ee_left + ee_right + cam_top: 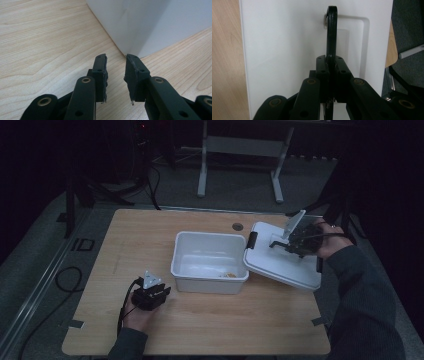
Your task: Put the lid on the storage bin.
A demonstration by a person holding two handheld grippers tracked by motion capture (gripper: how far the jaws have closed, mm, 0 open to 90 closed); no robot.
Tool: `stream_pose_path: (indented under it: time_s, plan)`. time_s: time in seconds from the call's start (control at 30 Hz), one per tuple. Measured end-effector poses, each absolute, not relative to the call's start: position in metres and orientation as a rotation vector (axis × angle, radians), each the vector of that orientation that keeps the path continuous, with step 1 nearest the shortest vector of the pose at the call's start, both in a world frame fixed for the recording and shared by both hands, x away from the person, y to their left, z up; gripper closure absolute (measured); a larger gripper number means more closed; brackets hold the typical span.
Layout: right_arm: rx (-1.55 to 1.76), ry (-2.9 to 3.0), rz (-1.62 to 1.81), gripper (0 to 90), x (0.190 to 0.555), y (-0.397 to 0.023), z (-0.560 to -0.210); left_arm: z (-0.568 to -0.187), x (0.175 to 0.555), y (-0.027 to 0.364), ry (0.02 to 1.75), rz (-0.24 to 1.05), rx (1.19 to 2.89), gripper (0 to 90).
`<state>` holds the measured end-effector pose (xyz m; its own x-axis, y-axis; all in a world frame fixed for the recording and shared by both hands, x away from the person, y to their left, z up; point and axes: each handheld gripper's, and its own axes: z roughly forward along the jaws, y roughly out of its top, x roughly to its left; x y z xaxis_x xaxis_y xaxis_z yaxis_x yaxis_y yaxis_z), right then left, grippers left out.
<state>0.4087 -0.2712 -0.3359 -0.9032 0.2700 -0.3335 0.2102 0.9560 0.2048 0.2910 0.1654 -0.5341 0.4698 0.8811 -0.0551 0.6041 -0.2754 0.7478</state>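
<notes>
Small yellowish item (229, 275) on the floor of the white bin (210, 240): too small and dim to identify. Bin walls in the left gripper view cut off by the top edge. Black handle (331, 32) of the lid (287, 37): lower part hidden between the right tongs (331, 65).

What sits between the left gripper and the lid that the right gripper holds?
In the high view, the open white bin stands between the left gripper and the white lid, whose black handle the right gripper clamps.
</notes>
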Motion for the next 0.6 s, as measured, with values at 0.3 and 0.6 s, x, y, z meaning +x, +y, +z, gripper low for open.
stream_pose_path:
  time_s: [0.3, 0.6]
  plan:
    - [0.315, 2.751, 0.245, 84.5, 0.410, -0.259, -0.336, -0.534, 0.291, 0.165, 1.231, 0.487, 1.994, 70.7]
    - [0.289, 2.754, 0.260, 84.5, 0.412, -0.247, -0.335, -0.534, 0.291, 0.165, 1.230, 0.486, 1.994, 70.7]
